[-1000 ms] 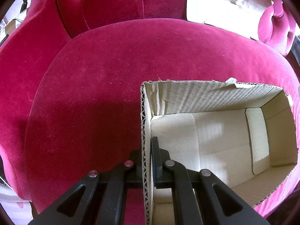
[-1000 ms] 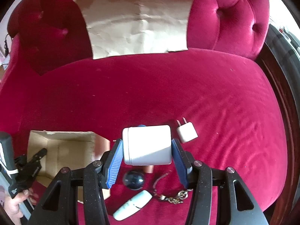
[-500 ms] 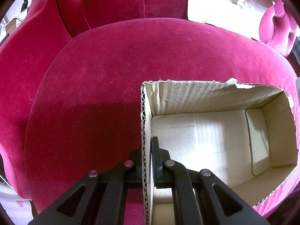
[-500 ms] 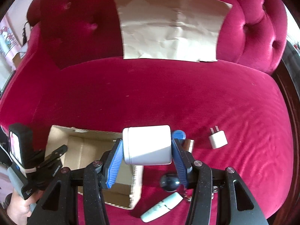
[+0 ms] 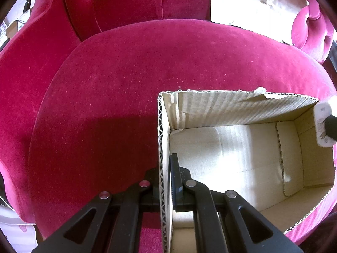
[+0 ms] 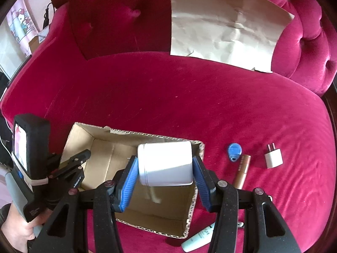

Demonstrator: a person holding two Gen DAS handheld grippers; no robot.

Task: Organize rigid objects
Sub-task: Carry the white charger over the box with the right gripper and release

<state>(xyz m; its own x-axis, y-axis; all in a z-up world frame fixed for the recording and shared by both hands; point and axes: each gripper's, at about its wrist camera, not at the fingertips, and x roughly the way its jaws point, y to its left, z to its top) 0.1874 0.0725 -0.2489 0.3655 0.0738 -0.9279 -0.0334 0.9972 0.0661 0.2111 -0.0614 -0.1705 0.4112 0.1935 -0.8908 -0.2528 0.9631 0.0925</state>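
Observation:
An open cardboard box (image 6: pixel 88 135) sits on a red velvet sofa. My left gripper (image 5: pixel 165 168) is shut on the box's left wall (image 5: pixel 162 139) and shows at the left of the right wrist view (image 6: pixel 82 156). My right gripper (image 6: pixel 165 168) is shut on a white jar (image 6: pixel 166 164), held on its side above the box's right half. The jar's edge shows at the far right of the left wrist view (image 5: pixel 322 126). The box inside looks empty.
Right of the box lie a blue tag (image 6: pixel 234 150), a copper tube (image 6: pixel 242 171), and a white plug adapter (image 6: pixel 273 158). A pale tube (image 6: pixel 198 238) lies by the box's near corner. A brown paper sheet (image 6: pixel 227 31) leans on the backrest.
My right gripper has carried the white jar leftward from above the loose items to above the box. The left gripper keeps its hold on the box wall.

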